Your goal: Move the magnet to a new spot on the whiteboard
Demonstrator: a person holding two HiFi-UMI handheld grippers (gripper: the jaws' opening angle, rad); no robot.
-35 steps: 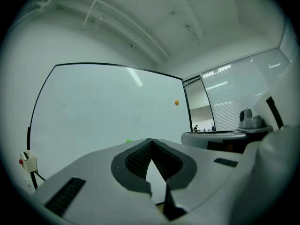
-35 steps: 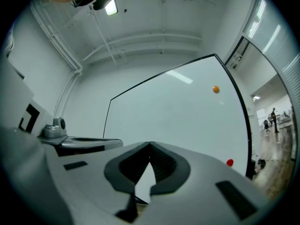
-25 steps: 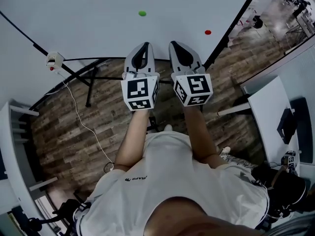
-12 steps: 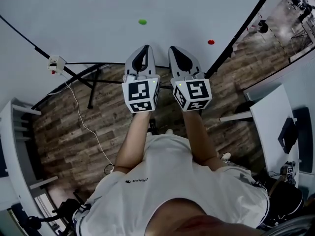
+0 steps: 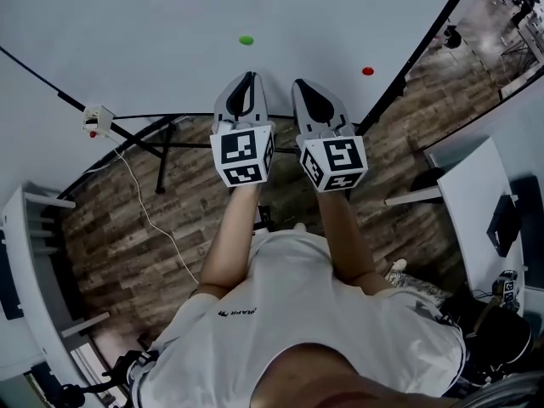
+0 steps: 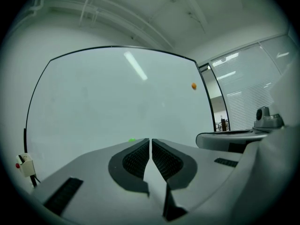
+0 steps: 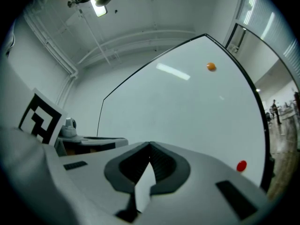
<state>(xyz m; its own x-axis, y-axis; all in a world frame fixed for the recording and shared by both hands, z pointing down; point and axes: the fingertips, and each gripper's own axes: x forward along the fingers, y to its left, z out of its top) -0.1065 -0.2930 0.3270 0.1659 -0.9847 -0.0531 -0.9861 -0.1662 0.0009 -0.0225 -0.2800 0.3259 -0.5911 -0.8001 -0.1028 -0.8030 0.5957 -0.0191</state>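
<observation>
Now, left gripper (image 6: 150,140): jaws together, empty, short of the whiteboard (image 5: 127,32)
Right gripper (image 7: 149,145): likewise closed, empty
Risk: closed jaws could knock the green magnet (image 5: 246,40) sideways instead of gripping

Your right hand-held gripper (image 7: 149,148) has its jaws pressed together and empty, facing the whiteboard (image 7: 187,121). The orange magnet (image 7: 211,66) is up high and the red magnet (image 7: 241,166) is lower right.

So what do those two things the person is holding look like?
The left gripper and right gripper are pale grey tapered shells with dark ribbed pads. Each carries a white cube with black square markers. The shirt is white, short-sleeved.
</observation>
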